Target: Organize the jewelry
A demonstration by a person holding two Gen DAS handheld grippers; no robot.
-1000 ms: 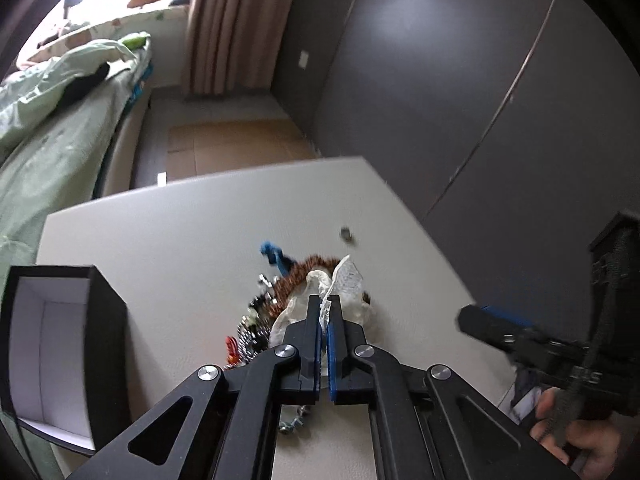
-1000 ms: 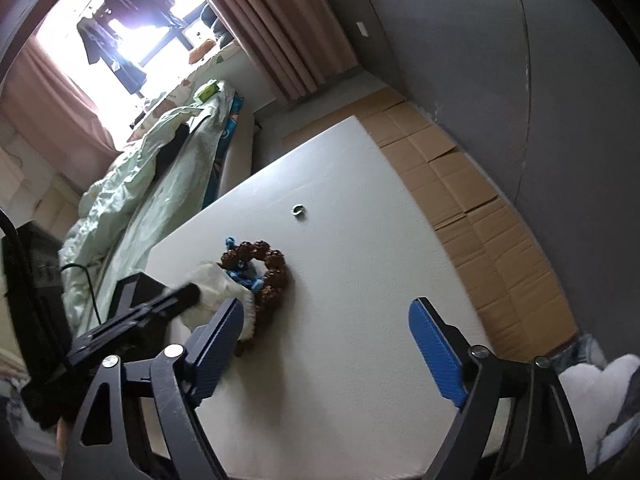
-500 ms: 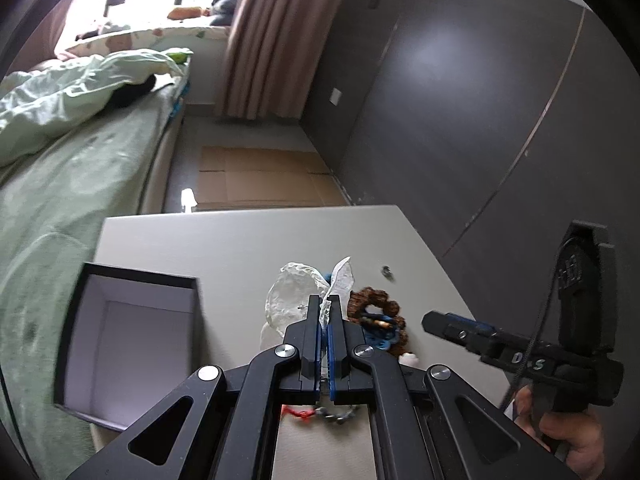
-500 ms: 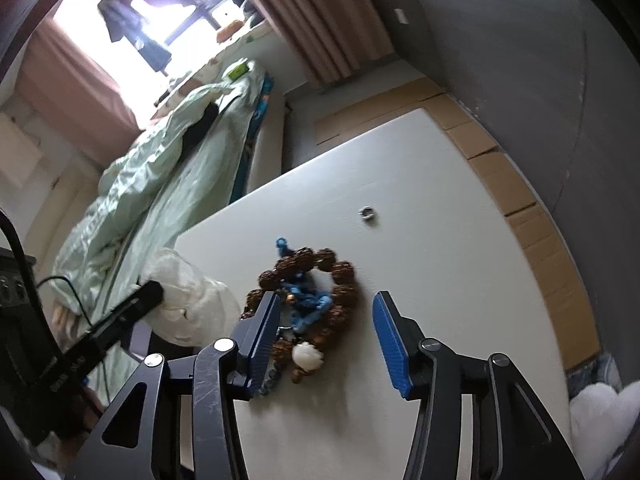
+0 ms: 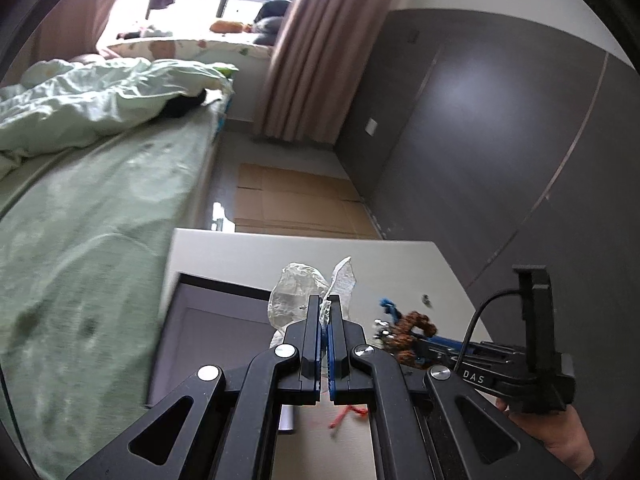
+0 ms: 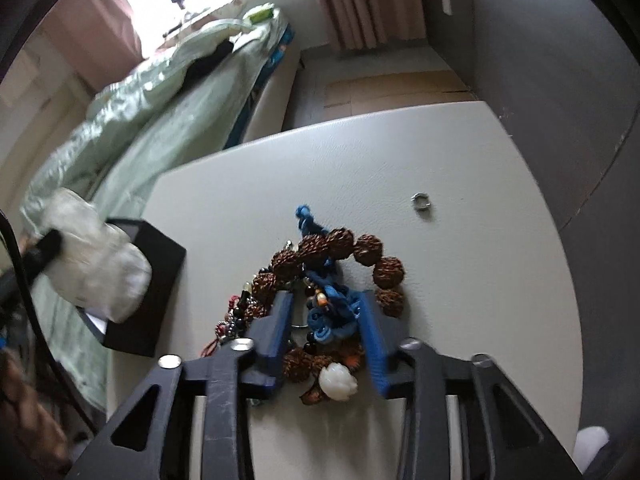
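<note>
Your left wrist camera looks across the table (image 5: 248, 252) toward the bed (image 5: 100, 168) and shows the inside of the open black box (image 5: 208, 320), which your right camera shows only from outside as a dark block at the table's left edge. It also catches your right hand (image 5: 560, 444) on its handle and a scrap of red thread (image 5: 348, 414) lying on the table below the jaws. Your right wrist camera looks steeply down and gives the detail the other lacks: the bracelet of brown beads (image 6: 376, 256), its blue cord (image 6: 332, 308), a white carved bead (image 6: 338, 384) and a small cluster of dark and silver beads (image 6: 236, 316) beside it.

You have one box, one brown bead bracelet, one small silver ring (image 6: 419, 201) lying apart on the bare table beyond the bracelet, and one clear plastic bag (image 5: 296, 292).

Your left gripper (image 5: 325, 308) has its jaws pressed together on the plastic bag, which it holds up over the box's near corner. Your right gripper (image 6: 326, 304) is closing, its blue fingers (image 6: 280, 320) straddling the knot of blue cord in the middle of the bracelet, which lies on the table; you cannot tell whether the pads press on it yet.
</note>
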